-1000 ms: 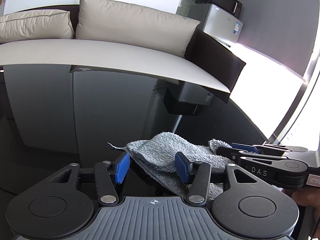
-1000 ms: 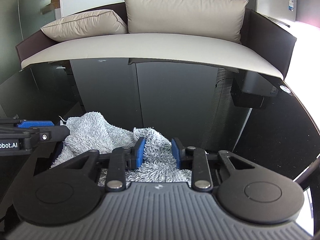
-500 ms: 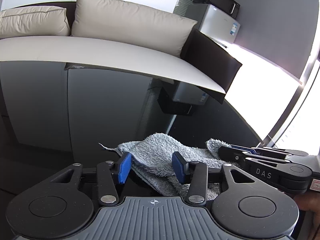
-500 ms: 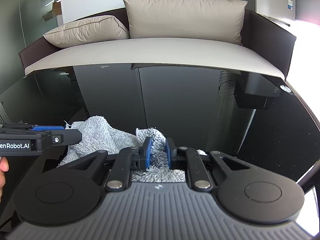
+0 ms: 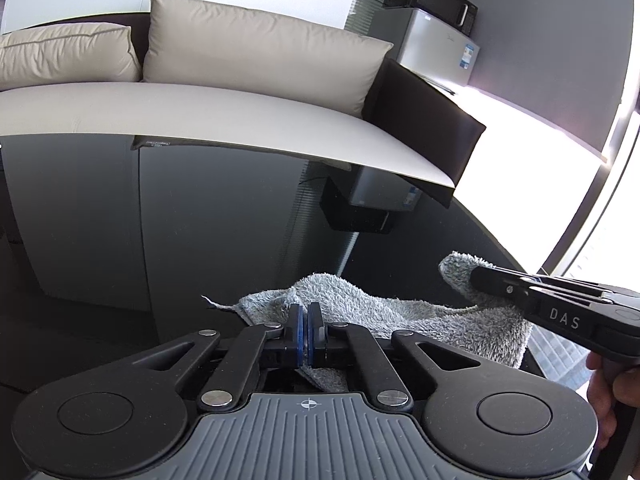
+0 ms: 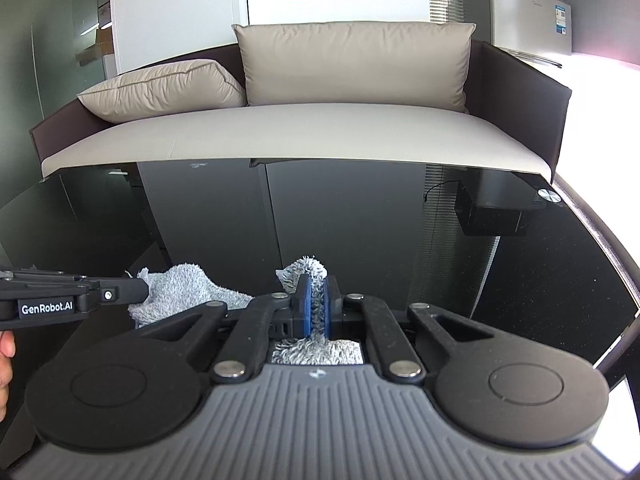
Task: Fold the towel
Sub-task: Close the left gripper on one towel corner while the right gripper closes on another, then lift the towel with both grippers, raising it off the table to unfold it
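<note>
A grey terry towel (image 5: 380, 312) is held a little above a glossy black table (image 5: 200, 240), sagging between the two grippers. My left gripper (image 5: 305, 322) is shut on the towel's left edge, blue pads pinching the cloth. My right gripper (image 6: 316, 306) is shut on another part of the towel (image 6: 310, 276), whose tuft sticks up between the pads. In the left wrist view the right gripper (image 5: 476, 280) enters from the right, with the towel corner around its tip. In the right wrist view the left gripper (image 6: 140, 290) comes in from the left, holding the towel's other end (image 6: 180, 284).
A beige sofa (image 6: 300, 136) with two cushions stands behind the table's far edge. A small fridge with a microwave (image 5: 436, 36) on it stands at the back right. The table's curved right edge (image 6: 608, 248) is close to the right gripper.
Both grippers have closed on the towel: the right one first, the left one in the last half second. The towel has been lifted and stretched between them.
</note>
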A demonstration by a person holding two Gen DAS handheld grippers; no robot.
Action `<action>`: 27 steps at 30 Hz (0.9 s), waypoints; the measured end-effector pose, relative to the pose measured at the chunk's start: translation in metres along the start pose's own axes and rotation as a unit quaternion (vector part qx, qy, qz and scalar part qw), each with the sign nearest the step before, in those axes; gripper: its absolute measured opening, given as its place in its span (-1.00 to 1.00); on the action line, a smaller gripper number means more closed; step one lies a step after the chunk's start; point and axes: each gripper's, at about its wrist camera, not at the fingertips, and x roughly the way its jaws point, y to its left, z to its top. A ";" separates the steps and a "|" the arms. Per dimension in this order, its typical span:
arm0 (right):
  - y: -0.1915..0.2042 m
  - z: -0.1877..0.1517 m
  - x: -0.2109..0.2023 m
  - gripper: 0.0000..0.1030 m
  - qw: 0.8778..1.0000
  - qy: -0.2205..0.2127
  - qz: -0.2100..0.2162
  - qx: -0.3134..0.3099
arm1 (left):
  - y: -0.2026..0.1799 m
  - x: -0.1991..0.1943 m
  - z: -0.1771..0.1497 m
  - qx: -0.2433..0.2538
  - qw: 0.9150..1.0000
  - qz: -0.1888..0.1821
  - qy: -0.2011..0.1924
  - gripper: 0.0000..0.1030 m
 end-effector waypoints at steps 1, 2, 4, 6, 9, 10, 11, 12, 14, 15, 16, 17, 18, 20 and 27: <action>-0.001 0.001 -0.003 -0.90 1.000 -0.007 -0.002 0.003 | 0.000 -0.001 0.000 0.000 1.000 0.001 -0.002 -0.97; -0.003 0.002 -0.006 -0.90 1.000 -0.012 -0.004 0.006 | -0.001 -0.003 0.001 -0.001 1.000 0.005 -0.006 -0.97; -0.006 0.005 -0.012 -0.90 1.000 -0.022 -0.007 0.013 | -0.001 -0.006 0.002 -0.002 1.000 0.009 -0.016 -0.98; -0.009 0.007 -0.017 -0.90 0.999 -0.031 -0.009 0.020 | -0.002 -0.011 0.005 -0.004 1.000 0.012 -0.026 -0.98; -0.012 0.010 -0.025 -0.90 0.999 -0.040 -0.010 0.029 | -0.004 -0.016 0.005 -0.005 0.999 0.012 -0.031 -0.98; -0.013 0.010 -0.028 -0.90 0.999 -0.042 -0.010 0.031 | -0.004 -0.017 0.005 -0.004 0.999 0.014 -0.034 -0.98; -0.013 0.010 -0.029 -0.90 0.998 -0.043 -0.011 0.032 | -0.005 -0.020 0.005 -0.004 0.999 0.015 -0.037 -0.98; -0.013 0.010 -0.031 -0.90 0.998 -0.045 -0.011 0.035 | -0.006 -0.022 0.005 -0.003 0.999 0.016 -0.039 -0.98; -0.015 0.011 -0.037 -0.90 0.998 -0.049 -0.007 0.041 | -0.010 -0.029 0.007 0.004 0.999 0.018 -0.049 -0.98; -0.015 0.012 -0.040 -0.90 0.998 -0.052 -0.006 0.043 | -0.014 -0.035 0.008 0.010 0.998 0.018 -0.057 -0.98; -0.015 0.013 -0.043 -0.90 0.997 -0.055 -0.004 0.045 | -0.017 -0.039 0.009 0.015 0.998 0.018 -0.063 -0.98; -0.015 0.014 -0.048 -0.90 0.997 -0.061 -0.002 0.049 | -0.020 -0.042 0.010 0.019 0.997 0.017 -0.069 -0.98; -0.014 0.016 -0.053 -0.90 0.996 -0.066 0.002 0.052 | -0.023 -0.046 0.011 0.022 0.997 0.016 -0.072 -0.98; -0.012 0.019 -0.061 -0.90 0.996 -0.075 0.004 0.054 | -0.028 -0.051 0.011 0.024 0.997 0.014 -0.078 -0.98; -0.007 0.031 -0.094 -0.90 0.993 -0.105 0.014 0.058 | -0.046 -0.083 0.019 0.042 0.993 0.019 -0.111 -0.98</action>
